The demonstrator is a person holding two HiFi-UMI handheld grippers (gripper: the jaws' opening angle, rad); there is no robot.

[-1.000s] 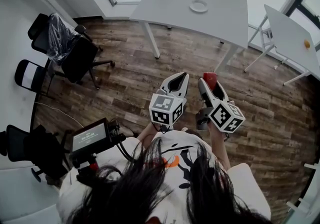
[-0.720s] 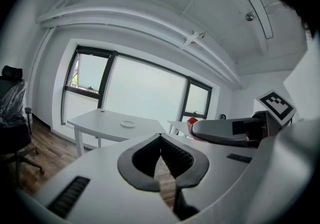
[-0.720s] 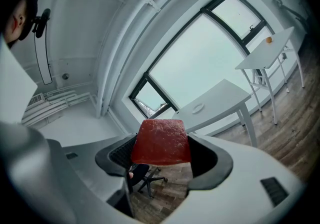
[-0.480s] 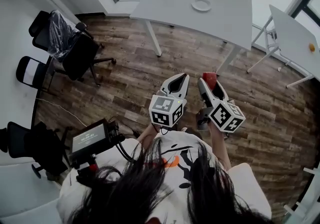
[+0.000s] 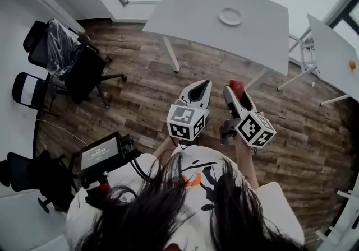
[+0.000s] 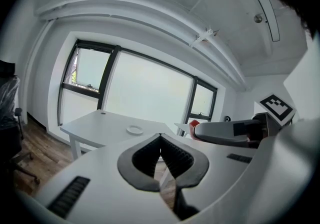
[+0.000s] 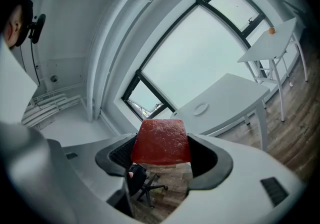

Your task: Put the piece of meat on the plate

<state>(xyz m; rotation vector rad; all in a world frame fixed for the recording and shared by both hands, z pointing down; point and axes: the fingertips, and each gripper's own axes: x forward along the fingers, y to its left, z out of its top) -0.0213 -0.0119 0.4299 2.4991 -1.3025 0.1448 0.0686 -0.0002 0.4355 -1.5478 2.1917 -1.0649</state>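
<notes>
- The right claw [image 7: 162, 155] pinches a red, rough-surfaced piece of meat [image 7: 160, 139] between its two dark ribbed pads, and the meat stands up above the pads.
- In the head view the right claw [image 5: 236, 89] is held in the air in front of the person, over the brown wood-plank floor [image 5: 140, 90], with the piece of meat [image 5: 236, 84] at its tip.
- The left claw [image 6: 160, 140] is pressed together, tips touching, with nothing between its pads.
- In the head view the left claw [image 5: 201, 86] is just beside the right claw, and both point toward the white rectangular tabletop [image 5: 196, 6].
- A round white plate [image 5: 230, 16] lies on that tabletop with nothing on it, well apart from the meat.
- Both claw views show the round white plate [image 6: 134, 129] [image 7: 200, 108] ahead on the white rectangular tabletop [image 6: 100, 120] [image 7: 235, 93], in front of large windows.
- A smaller white table [image 5: 334, 48] stands to the right with a small orange object [image 5: 351, 64] on it.
- Black office chairs [image 5: 84, 68] stand at the left, near the wall.
- A small black monitor [image 5: 100, 153] sits near the person's left side.
</notes>
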